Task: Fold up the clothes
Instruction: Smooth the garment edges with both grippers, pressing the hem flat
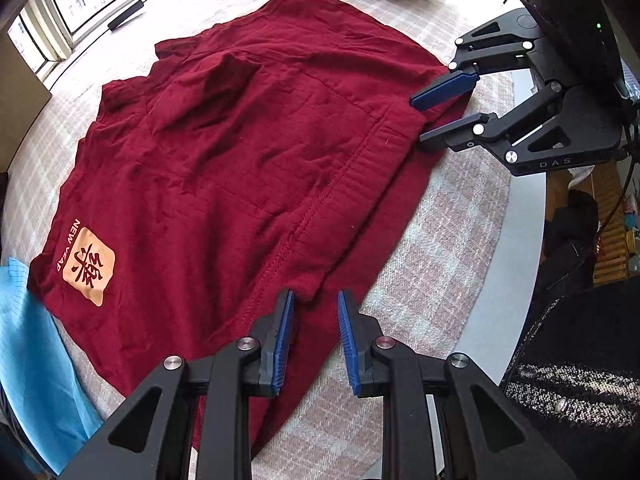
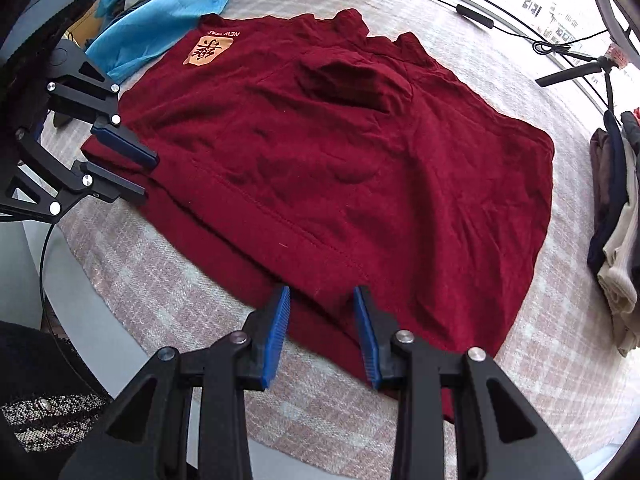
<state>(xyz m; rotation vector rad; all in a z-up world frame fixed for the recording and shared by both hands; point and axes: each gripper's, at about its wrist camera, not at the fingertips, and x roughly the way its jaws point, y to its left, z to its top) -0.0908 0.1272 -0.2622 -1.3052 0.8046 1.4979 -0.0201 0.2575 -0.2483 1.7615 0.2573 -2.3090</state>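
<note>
- Red shirt lies spread on the plaid cloth covering the table, partly folded, a hemmed flap doubled over the top.
- Orange print reading NEW YEAR faces up near one corner.
- Left gripper: jaws parted, straddling the shirt's near edge, nothing clamped.
- Right gripper: jaws parted over the near edge further along, holding nothing.
- Blue garment just beside the print corner.
- Clothes pile off the opposite side.
</note>
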